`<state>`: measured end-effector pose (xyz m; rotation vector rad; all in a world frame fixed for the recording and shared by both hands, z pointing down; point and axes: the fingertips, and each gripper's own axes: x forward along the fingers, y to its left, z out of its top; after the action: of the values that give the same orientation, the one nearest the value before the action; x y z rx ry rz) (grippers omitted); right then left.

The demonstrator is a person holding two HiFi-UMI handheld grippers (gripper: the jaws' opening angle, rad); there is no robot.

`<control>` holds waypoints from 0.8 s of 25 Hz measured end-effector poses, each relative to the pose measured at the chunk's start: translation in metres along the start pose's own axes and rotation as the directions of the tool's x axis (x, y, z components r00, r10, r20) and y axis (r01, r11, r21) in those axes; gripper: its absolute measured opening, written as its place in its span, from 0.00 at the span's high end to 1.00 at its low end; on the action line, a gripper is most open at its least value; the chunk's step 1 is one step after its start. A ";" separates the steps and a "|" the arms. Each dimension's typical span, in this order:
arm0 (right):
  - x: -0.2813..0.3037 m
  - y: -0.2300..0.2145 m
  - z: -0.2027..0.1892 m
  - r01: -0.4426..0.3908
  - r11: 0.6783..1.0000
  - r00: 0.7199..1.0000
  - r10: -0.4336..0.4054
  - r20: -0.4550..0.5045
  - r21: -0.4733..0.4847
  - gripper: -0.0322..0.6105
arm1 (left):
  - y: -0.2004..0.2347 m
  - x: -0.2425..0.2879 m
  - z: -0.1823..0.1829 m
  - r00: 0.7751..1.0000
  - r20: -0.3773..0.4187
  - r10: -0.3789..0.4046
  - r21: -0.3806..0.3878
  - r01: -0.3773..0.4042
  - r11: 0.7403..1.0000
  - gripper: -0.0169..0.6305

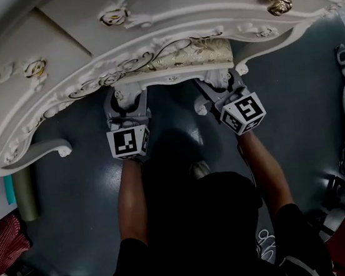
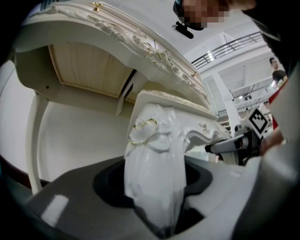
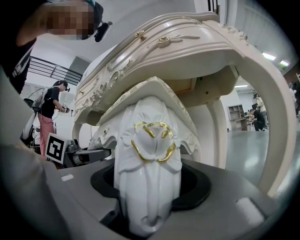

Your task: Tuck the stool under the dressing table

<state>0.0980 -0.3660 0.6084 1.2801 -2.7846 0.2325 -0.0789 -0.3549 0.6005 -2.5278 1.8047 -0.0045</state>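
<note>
The left tongs (image 1: 127, 103) clamp one carved leg (image 2: 154, 173), and the right tongs (image 1: 218, 90) clamp the other leg (image 3: 147, 173). Beyond them, the stool (image 1: 194, 54) sits mostly under the table (image 1: 205, 0), its near edge showing.

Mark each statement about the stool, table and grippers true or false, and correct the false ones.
1. The left gripper and right gripper each clamp a stool leg. True.
2. The seat stands fully clear of the table. False: it is mostly under the table's front edge; only a strip shows.
3. The table has gold knobs. True.
4. The floor is red carpet. False: it is smooth and dark grey-blue.
5. The right gripper's leg bears a gold-edged carved flower. True.
</note>
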 end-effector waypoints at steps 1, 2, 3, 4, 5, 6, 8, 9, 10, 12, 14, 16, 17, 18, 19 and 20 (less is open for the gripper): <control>-0.001 0.001 -0.001 -0.003 1.000 1.000 0.003 -0.003 0.001 0.54 | 0.000 -0.001 -0.001 1.000 -0.004 -0.007 -0.005 0.007 1.000 0.59; -0.001 0.002 -0.003 -0.005 1.000 1.000 0.005 -0.005 0.003 0.54 | -0.001 -0.002 -0.002 1.000 -0.010 -0.014 -0.012 0.014 1.000 0.59; -0.002 0.004 -0.004 -0.009 1.000 1.000 0.009 -0.007 0.004 0.54 | -0.002 -0.004 -0.004 1.000 -0.017 -0.020 -0.021 0.020 1.000 0.59; -0.003 0.005 -0.006 -0.012 1.000 1.000 0.012 -0.010 0.006 0.54 | -0.002 -0.005 -0.004 0.999 -0.024 -0.025 -0.033 0.024 0.999 0.59; -0.005 0.006 -0.007 -0.014 1.000 1.000 0.014 -0.012 0.008 0.54 | -0.003 -0.007 -0.005 0.999 -0.032 -0.026 -0.044 0.024 0.999 0.59; -0.006 0.008 -0.008 -0.017 1.000 1.000 0.017 -0.014 0.010 0.54 | -0.003 -0.008 -0.006 0.999 -0.038 -0.025 -0.051 0.023 0.998 0.58; -0.007 0.011 -0.011 -0.022 1.000 1.000 0.022 -0.020 0.009 0.54 | -0.003 -0.011 -0.008 0.999 -0.048 -0.023 -0.047 0.021 0.999 0.58; -0.008 0.012 -0.013 -0.023 1.000 0.999 0.023 -0.023 0.007 0.54 | -0.003 -0.013 -0.009 0.998 -0.051 -0.024 -0.042 0.022 0.999 0.58; -0.009 0.013 -0.014 -0.023 1.000 0.999 0.024 -0.027 0.004 0.54 | -0.004 -0.014 -0.010 0.998 -0.055 -0.026 -0.037 0.024 0.999 0.58; -0.011 0.015 -0.018 -0.022 1.000 0.999 0.022 -0.037 -0.002 0.54 | -0.004 -0.016 -0.014 0.997 -0.071 -0.032 -0.027 0.030 0.999 0.58; -0.012 0.018 -0.023 -0.025 1.000 0.998 0.025 -0.051 -0.003 0.54 | -0.004 -0.019 -0.019 0.995 -0.098 -0.036 -0.009 0.035 0.999 0.59; -0.011 0.021 -0.030 -0.029 1.000 0.997 0.028 -0.068 -0.007 0.54 | -0.002 -0.022 -0.027 0.991 -0.131 -0.037 0.007 0.038 0.999 0.59; -0.010 0.022 -0.034 -0.028 1.000 0.997 0.027 -0.077 -0.011 0.55 | -0.001 -0.023 -0.032 0.989 -0.147 -0.036 0.012 0.038 0.999 0.59; -0.010 0.023 -0.037 -0.026 1.000 0.996 0.025 -0.084 -0.016 0.55 | 0.000 -0.024 -0.036 0.986 -0.160 -0.035 0.015 0.038 0.999 0.58; -0.009 0.025 -0.041 -0.025 0.999 0.996 0.023 -0.089 -0.020 0.55 | 0.001 -0.025 -0.040 0.985 -0.171 -0.034 0.017 0.037 0.999 0.59; -0.009 0.026 -0.044 -0.025 0.999 0.996 0.023 -0.090 -0.023 0.55 | 0.002 -0.026 -0.044 0.983 -0.178 -0.033 0.020 0.037 0.999 0.58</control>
<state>0.0842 -0.3354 0.6480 1.2008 -2.7198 0.2511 -0.0902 -0.3321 0.6445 -2.6175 1.8056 -0.2592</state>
